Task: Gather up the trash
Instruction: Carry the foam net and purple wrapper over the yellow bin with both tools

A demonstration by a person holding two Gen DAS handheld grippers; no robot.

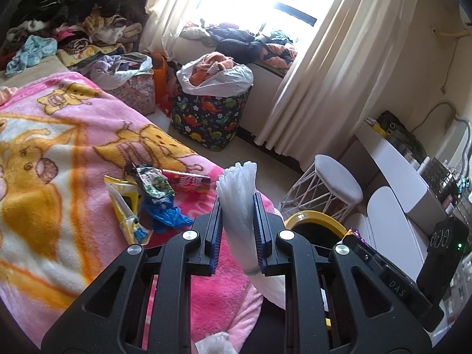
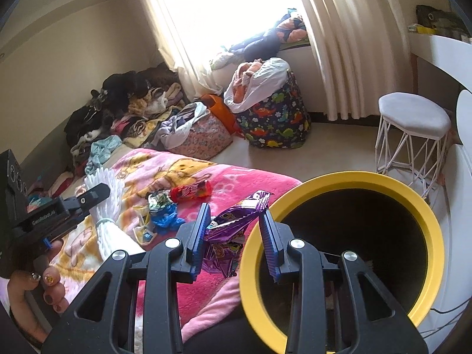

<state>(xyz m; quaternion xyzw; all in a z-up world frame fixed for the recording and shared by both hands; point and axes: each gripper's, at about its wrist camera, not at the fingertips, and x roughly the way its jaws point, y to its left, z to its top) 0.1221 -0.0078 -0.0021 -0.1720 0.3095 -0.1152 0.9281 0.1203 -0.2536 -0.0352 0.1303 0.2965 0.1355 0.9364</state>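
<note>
The right tongs (image 2: 234, 233) pinch a purple wrapper (image 2: 233, 224) beside the yellow-rimmed bin (image 2: 368, 178); released early, it could land on the bed (image 2: 236, 183). The left tongs (image 1: 238, 221) clamp white foam netting (image 1: 239, 194).

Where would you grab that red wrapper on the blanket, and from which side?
Probably across the middle of the red wrapper, coming down from above. It lies flat on the blanket as a long narrow pack, so jaws set across its short width should span it. Its near end lies close to the green wrapper; the far end has clearer room.
</note>
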